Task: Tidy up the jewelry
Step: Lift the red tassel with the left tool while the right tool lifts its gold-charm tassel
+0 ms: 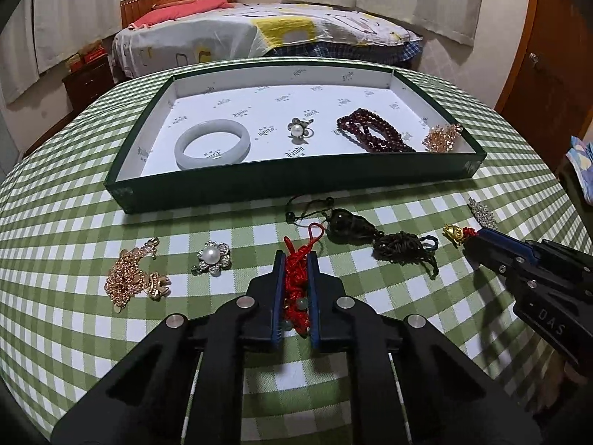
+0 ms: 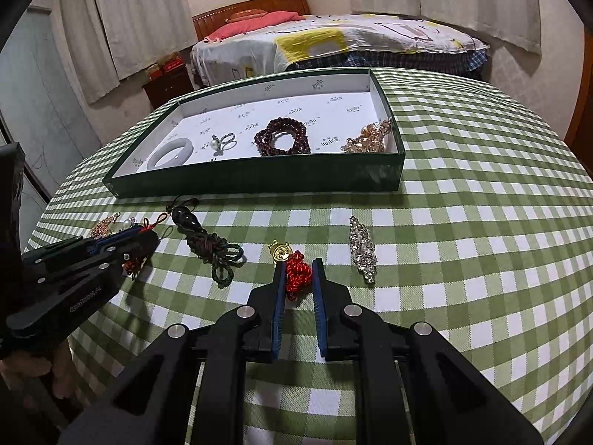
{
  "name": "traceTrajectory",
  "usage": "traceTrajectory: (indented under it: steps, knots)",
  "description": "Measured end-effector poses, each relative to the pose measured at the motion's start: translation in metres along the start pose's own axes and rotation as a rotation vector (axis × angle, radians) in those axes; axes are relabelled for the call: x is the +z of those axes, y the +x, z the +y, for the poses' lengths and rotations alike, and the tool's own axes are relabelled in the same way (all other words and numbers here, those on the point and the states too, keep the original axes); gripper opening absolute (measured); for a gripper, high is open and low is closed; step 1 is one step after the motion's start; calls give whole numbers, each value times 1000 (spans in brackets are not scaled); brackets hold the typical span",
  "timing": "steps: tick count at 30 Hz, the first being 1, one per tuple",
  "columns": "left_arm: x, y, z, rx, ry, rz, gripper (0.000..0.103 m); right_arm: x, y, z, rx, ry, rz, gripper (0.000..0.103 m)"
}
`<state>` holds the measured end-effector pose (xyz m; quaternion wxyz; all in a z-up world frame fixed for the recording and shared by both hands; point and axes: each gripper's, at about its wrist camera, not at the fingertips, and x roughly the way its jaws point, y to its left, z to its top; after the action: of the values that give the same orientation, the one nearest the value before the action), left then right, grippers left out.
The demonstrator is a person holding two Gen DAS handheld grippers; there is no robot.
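Red knotted cord (image 1: 296, 278): pinched in closed left gripper (image 1: 296, 259), lower centre.
Right gripper (image 2: 299, 270): closed on gold charm's red knot (image 2: 296, 274).

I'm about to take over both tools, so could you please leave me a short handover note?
Left tool: shut on the red knotted cord, on the cloth.
Right tool: shut on the red knot with gold charm.
In the green tray: jade bangle, pearl ring, dark red beads, amber crystal piece.
Left outside: gold chain, pearl brooch, dark pendant, rhinestone clip.
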<state>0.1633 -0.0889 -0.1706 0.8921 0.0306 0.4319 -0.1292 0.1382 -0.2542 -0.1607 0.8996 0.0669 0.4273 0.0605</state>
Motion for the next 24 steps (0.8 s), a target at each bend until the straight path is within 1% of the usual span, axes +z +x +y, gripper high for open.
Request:
traceTrajectory:
  steps: [9, 24]
  knots:
    - [-5, -16, 9, -2, -24, -29, 11, 5, -12, 5, 11, 0, -37, 15]
    - [8, -44, 20, -25, -64, -106, 11, 20, -35, 15, 13, -24, -97, 15]
